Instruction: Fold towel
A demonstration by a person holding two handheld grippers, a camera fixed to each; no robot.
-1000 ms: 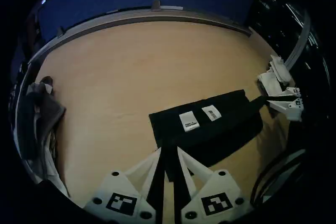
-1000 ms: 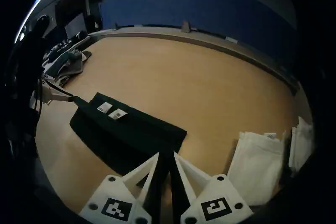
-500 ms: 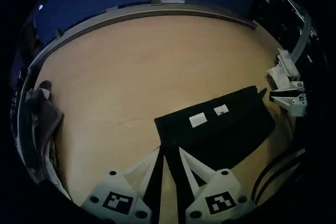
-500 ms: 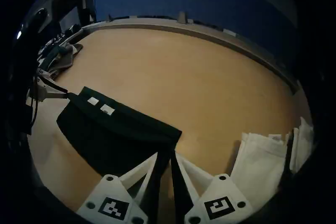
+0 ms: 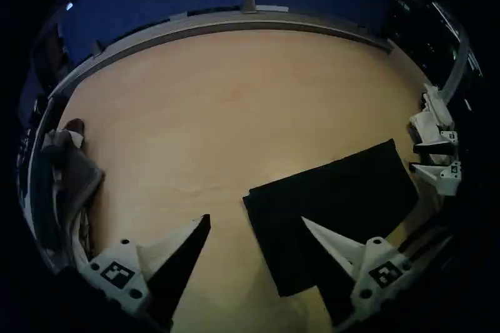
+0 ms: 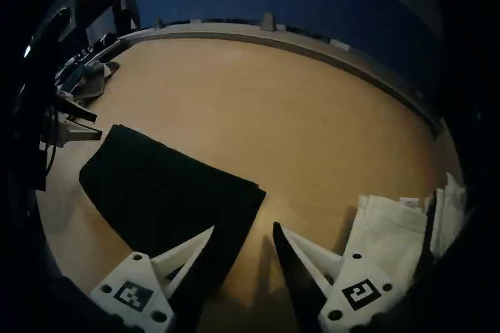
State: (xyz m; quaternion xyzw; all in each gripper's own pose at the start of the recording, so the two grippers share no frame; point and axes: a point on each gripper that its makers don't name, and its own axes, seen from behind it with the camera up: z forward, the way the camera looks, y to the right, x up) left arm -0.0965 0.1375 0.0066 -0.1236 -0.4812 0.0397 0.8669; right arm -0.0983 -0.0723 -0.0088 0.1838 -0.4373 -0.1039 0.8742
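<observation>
Two splayed grippers (image 5: pixel 255 219) (image 6: pixel 244 227) over black towel (image 5: pixel 337 195) (image 6: pixel 162 189)

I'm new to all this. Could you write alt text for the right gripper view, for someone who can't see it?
A folded black towel lies flat on a wooden table, with the open right tongs at its near corner. Folded white towels sit to the right, and the left tongs are open at the towel's far end.
</observation>
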